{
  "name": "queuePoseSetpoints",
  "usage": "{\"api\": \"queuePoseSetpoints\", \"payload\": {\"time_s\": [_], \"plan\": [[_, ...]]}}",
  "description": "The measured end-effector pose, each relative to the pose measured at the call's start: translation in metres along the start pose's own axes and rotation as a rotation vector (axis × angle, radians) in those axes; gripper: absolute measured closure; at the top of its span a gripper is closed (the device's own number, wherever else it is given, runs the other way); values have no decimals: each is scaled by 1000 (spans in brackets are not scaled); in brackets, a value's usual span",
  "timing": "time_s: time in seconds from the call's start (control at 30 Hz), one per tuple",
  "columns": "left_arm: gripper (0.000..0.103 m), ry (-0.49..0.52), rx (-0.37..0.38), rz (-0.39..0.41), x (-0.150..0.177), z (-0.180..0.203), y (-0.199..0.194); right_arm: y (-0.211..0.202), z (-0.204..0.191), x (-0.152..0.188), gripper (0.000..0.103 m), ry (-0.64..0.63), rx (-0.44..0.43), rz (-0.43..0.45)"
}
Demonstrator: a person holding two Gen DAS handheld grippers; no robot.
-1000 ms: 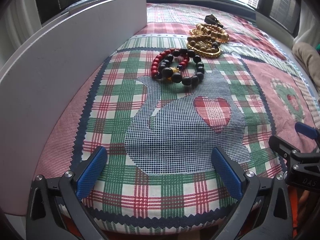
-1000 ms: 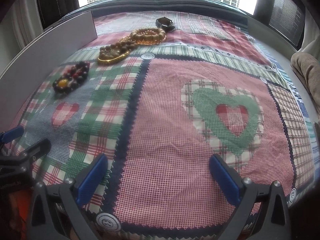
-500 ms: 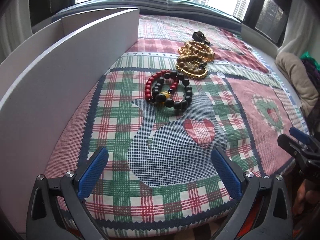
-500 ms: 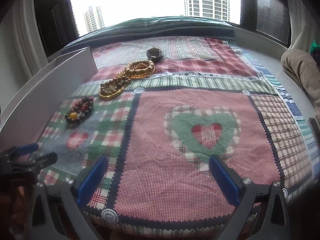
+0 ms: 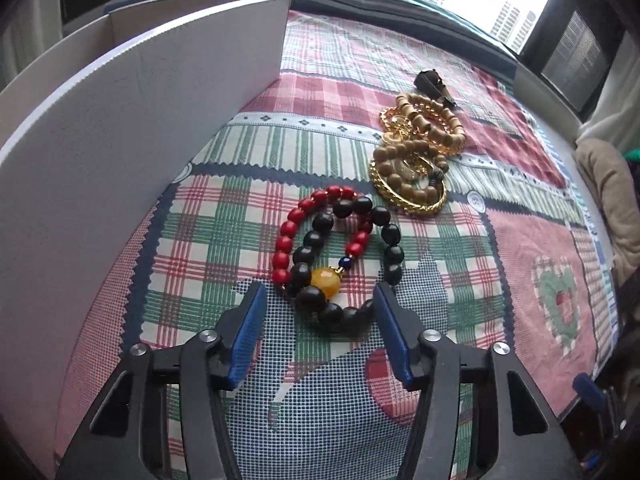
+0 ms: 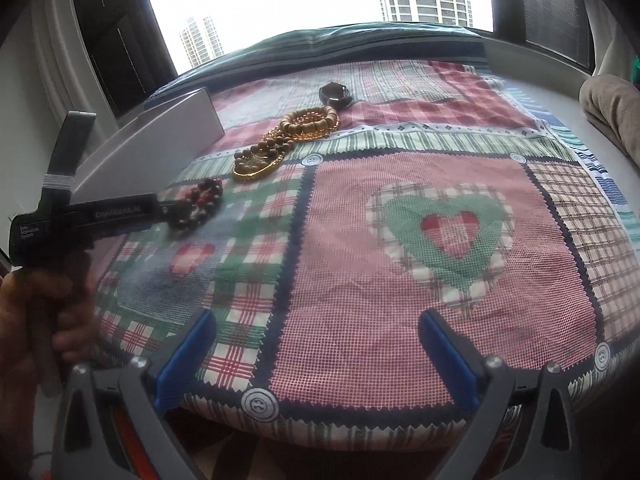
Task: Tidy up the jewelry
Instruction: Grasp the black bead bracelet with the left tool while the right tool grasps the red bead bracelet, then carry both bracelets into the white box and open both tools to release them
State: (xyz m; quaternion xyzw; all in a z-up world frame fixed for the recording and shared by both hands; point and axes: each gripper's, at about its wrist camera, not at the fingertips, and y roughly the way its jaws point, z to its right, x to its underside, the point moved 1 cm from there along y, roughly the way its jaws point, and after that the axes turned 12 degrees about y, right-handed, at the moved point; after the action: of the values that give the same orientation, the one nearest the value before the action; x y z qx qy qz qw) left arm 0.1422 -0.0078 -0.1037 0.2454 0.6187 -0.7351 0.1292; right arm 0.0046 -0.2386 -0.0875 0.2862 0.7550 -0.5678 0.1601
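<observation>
In the left wrist view, the left gripper [image 5: 318, 312] sits low over the patchwork plaid cloth [image 5: 224, 240] with its blue-padded fingers [image 5: 250, 330] apart, and the near arc of the black bead bracelet with one amber bead [image 5: 348, 256] lies between the fingertips, the right pad just touching or nearly touching the outer beads (contact is hard to judge here). A red bead bracelet [image 5: 304, 232] overlaps it at about 11 o'clock from the gap. The black loop stretches away from the claw toward 12 o'clock, so its long axis runs roughly along the fingers, and a squeeze would likely catch only the nearest beads. Farther on at 1 o'clock is a heap of tan wooden bead strands and a gold bangle [image 5: 416, 164], with a small dark object [image 5: 430, 82] beyond it. The white cardboard box [image 5: 132, 120] stands along the left, from 9 to 11 o'clock. In the right wrist view, the right gripper [image 6: 316, 356] hangs with fingers wide apart and nothing between them, over the pink patch near the table's front edge. The left gripper [image 6: 176, 214] appears at 10 o'clock, side on, its tip at the dark and red beads, held by the left hand [image 6: 36, 328]. The left arm is plainly the nearer one, and the box lies just beside its target.
</observation>
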Motion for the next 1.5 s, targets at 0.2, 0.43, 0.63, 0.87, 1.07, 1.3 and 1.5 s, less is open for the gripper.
{"api": "queuePoseSetpoints", "payload": {"time_s": [0.2, 0.43, 0.63, 0.87, 1.07, 1.3, 1.5], "plan": [[92, -50, 66, 47, 6, -15, -24, -2, 5, 3, 0, 0, 13, -1], [92, -98, 126, 124, 16, -41, -79, -1, 5, -10, 0, 11, 9, 5], [92, -98, 70, 139, 30, -55, -99, 31, -36, -50, 3, -55, -197, -130], [92, -156, 60, 149, 44, -69, -103, 131, -104, -85, 55, 76, -327, -456], [91, -158, 73, 145, 50, -69, -101, 159, -149, -90, 56, 43, -182, -387], [91, -164, 83, 130, 51, -69, -89, 165, -174, -84, 86, -126, -82, -313], [92, -144, 97, 145, 45, -66, -97, 144, -163, -87, 86, -172, -125, -330]]}}
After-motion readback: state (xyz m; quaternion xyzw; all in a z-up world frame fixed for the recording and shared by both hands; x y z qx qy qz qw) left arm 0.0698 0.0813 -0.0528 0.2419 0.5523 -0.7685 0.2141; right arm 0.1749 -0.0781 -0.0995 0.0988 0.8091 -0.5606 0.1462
